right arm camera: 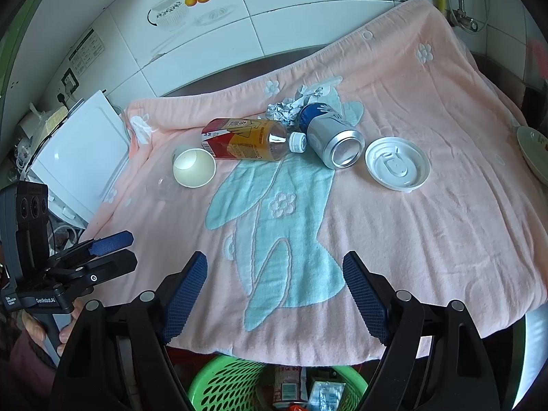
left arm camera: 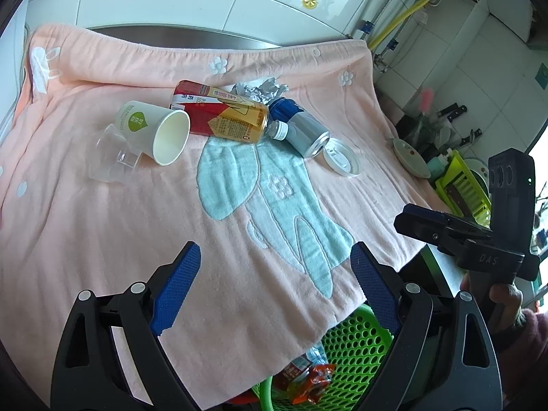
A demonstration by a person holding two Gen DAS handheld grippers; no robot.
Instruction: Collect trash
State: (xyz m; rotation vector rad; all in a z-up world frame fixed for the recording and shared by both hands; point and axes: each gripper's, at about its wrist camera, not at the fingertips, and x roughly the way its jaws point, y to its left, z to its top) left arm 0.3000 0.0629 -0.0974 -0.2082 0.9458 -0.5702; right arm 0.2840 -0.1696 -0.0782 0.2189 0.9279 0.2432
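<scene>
Trash lies at the far side of a pink towel point(left arm camera: 137, 233) point(right arm camera: 428, 233): a white paper cup point(left arm camera: 154, 132) point(right arm camera: 193, 167) on its side, a clear plastic cup point(left arm camera: 111, 157), a red-and-yellow drink bottle point(left arm camera: 222, 114) point(right arm camera: 246, 138), a blue-and-silver can point(left arm camera: 301, 128) point(right arm camera: 334, 138), crumpled foil point(left arm camera: 260, 89) point(right arm camera: 286, 109) and a white plastic lid point(left arm camera: 342, 161) point(right arm camera: 397, 163). My left gripper point(left arm camera: 275, 284) is open and empty over the towel's near edge. My right gripper point(right arm camera: 275, 294) is open and empty there too. A green basket point(left arm camera: 346, 359) point(right arm camera: 226, 383) with wrappers sits below the edge.
A white tiled wall stands behind the towel. A white box point(right arm camera: 82, 157) lies left of the towel. A plate point(left arm camera: 411, 159) point(right arm camera: 534, 152), a green dish rack point(left arm camera: 462, 188) and knives are on the right. A yellow gas hose point(left arm camera: 407, 13) runs up the wall.
</scene>
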